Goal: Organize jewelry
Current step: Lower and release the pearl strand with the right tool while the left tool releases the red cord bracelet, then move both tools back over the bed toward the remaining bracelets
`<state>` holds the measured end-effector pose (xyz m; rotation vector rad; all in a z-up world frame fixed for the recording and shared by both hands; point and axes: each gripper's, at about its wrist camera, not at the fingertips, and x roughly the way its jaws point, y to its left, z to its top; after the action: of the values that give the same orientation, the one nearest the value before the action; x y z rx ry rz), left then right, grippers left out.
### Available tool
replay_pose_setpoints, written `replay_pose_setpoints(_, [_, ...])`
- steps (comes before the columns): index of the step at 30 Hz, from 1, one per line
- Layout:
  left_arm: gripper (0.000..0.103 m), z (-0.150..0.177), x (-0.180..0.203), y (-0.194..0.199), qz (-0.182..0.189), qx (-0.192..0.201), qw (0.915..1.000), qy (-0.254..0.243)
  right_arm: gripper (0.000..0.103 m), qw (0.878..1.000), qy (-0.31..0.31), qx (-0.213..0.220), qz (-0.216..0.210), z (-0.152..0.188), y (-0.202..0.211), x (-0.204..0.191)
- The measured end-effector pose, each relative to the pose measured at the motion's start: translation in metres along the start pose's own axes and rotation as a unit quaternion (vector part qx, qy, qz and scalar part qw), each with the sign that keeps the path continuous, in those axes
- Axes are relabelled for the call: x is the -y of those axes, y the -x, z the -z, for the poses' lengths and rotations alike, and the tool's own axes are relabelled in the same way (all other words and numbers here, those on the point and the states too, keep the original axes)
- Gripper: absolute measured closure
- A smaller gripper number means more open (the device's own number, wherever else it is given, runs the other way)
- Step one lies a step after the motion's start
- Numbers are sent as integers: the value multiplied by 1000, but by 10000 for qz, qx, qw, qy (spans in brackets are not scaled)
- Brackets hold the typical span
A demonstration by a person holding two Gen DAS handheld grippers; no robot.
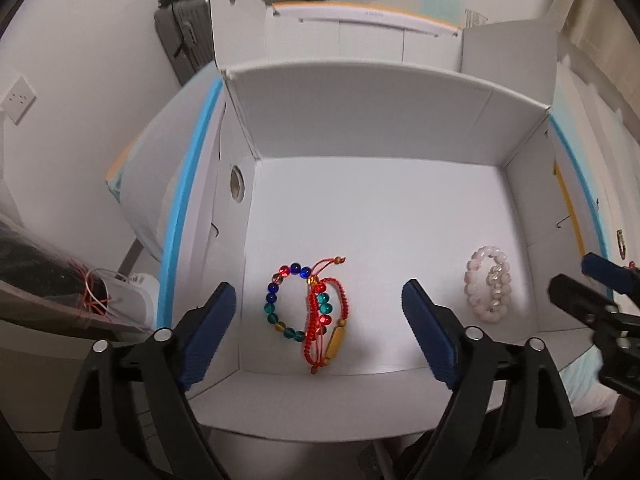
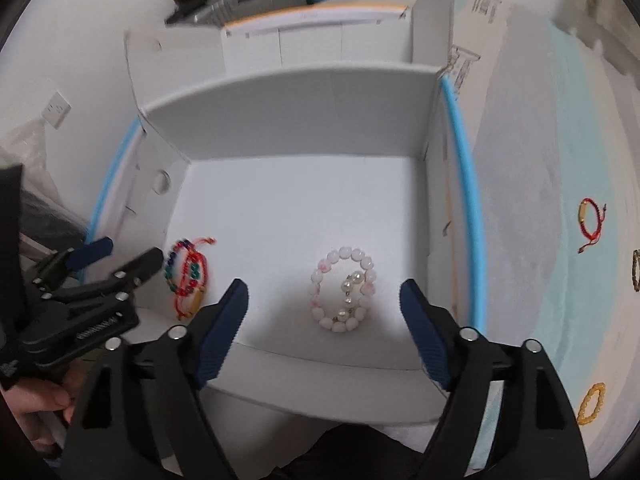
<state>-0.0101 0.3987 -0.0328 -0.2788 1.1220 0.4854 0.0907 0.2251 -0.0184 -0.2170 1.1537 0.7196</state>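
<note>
An open white box point(image 1: 360, 112) holds four bracelets. At its front left, a multicoloured glass-bead bracelet point(image 1: 273, 288) lies under a red cord bracelet point(image 1: 336, 340) with a gold tube. My left gripper point(image 1: 318, 296) hovers open above this pair, touching neither. At the box's right lie a pink bead bracelet point(image 2: 318, 276) and a pearl bracelet point(image 2: 348, 288) resting inside it. Over them hangs my right gripper point(image 2: 324, 290), jaws wide and empty. Each gripper also shows at the edge of the other view: the left gripper point(image 2: 130, 250), the right gripper point(image 1: 574, 274).
On the pale blue mat right of the box lie another red cord bracelet point(image 2: 590, 220), a dark bead bracelet point(image 2: 636, 276) at the frame edge and an amber bracelet point(image 2: 592, 404). A person's hand point(image 2: 36, 404) holds the left gripper. Suitcases point(image 1: 184, 40) stand behind.
</note>
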Motion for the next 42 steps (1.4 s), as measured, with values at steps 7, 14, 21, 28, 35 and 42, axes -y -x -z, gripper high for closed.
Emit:
replay_pose_setpoints(7, [7, 0, 32, 22, 78, 230, 9996, -162, 14, 9991, -49, 398, 169, 8, 44, 22])
replay_pose_setpoints(14, [6, 1, 74, 55, 267, 592, 9974, -314, 9, 9966, -169, 710, 387, 20, 83, 52])
replay_pose_setpoints(21, [6, -1, 128, 76, 529, 823, 9935, -591, 9, 9921, -426, 980, 651, 36, 121, 96])
replay_pose_setpoints(28, [6, -5, 205, 84, 908, 861, 9858, -1124, 9, 9845, -924, 1097, 1006, 55, 156, 172])
replay_pose_setpoints(35, [6, -16, 273, 85, 1184, 895, 9767, -1548, 9, 9756, -1368, 1132, 1293, 70, 177, 243])
replay_pose_setpoints(42, [6, -21, 337, 66, 1334, 776, 9696, -1901, 9, 9649, -1863, 1087, 1498, 86, 187, 317])
